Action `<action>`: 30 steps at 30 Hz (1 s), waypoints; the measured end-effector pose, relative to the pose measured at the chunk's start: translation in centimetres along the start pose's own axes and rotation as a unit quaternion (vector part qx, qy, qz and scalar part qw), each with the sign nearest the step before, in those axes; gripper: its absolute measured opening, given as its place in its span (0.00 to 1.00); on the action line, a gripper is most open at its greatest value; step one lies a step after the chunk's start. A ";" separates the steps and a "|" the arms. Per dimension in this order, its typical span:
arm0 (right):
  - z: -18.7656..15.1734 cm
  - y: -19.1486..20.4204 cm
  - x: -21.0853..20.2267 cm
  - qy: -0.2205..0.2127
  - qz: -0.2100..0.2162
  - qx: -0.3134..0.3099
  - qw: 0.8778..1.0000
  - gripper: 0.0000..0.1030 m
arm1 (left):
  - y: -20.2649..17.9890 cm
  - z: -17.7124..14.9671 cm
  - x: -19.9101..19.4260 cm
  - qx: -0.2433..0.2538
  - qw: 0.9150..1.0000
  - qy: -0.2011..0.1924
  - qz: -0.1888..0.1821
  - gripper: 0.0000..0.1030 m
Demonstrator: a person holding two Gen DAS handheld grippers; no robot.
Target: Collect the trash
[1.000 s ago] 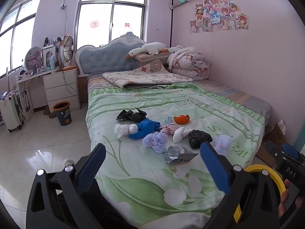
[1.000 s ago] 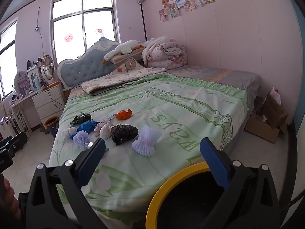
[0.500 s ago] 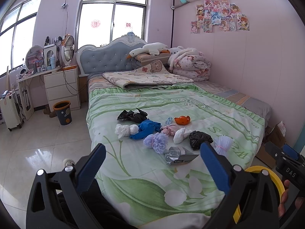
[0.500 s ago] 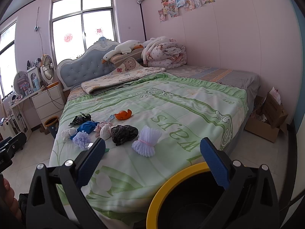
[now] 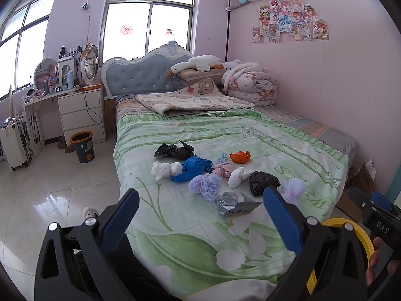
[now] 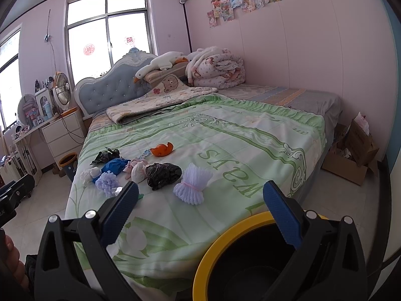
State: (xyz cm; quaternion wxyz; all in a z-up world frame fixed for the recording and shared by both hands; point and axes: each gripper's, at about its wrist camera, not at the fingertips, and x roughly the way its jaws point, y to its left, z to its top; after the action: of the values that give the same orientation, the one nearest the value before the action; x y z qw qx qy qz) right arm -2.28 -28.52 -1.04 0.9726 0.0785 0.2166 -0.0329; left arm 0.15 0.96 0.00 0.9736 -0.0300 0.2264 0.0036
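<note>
Several pieces of trash lie on the green bedspread (image 5: 225,130): a silver foil wrapper (image 5: 235,202), a lilac foam net (image 5: 205,184), a black bag (image 5: 263,181), a blue glove (image 5: 194,168), a white foam net (image 6: 193,184) and an orange peel (image 6: 162,149). A yellow-rimmed black bin (image 6: 250,258) stands at the bed's foot, under my right gripper. My left gripper (image 5: 200,213) is open and empty, short of the foil wrapper. My right gripper (image 6: 200,205) is open and empty, above the bed's foot edge.
A small dark wastebasket (image 5: 82,146) stands by the white nightstand (image 5: 82,113) on the left. A white suitcase (image 5: 13,145) is at the far left. Cardboard boxes (image 6: 351,155) sit on the floor to the right. Folded quilts (image 5: 250,82) lie at the headboard.
Both views have shifted very slightly; the grippers stay open and empty, and the trash has not moved.
</note>
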 end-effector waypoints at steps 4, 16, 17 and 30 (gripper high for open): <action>0.0 0.0 0.0 0.000 0.000 0.000 1.000 0.93 | 0.0 0.0 0.0 -0.001 1.000 -0.001 0.000 0.93; -0.1 -0.1 0.1 0.002 0.000 0.002 1.000 0.93 | 0.0 -0.1 0.0 -0.001 1.000 0.002 -0.002 0.93; -0.1 -0.1 0.1 0.002 0.000 0.002 1.000 0.93 | 0.0 -0.1 0.0 -0.001 1.000 0.002 -0.001 0.93; -0.6 0.1 0.2 0.003 -0.002 0.004 1.000 0.93 | -0.1 -0.2 0.1 -0.001 1.000 0.003 -0.002 0.93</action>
State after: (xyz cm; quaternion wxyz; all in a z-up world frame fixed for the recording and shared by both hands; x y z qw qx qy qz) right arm -2.34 -28.34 -1.61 0.9716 0.0816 0.2194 -0.0352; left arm 0.12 0.85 -0.20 0.9729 -0.0311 0.2290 0.0022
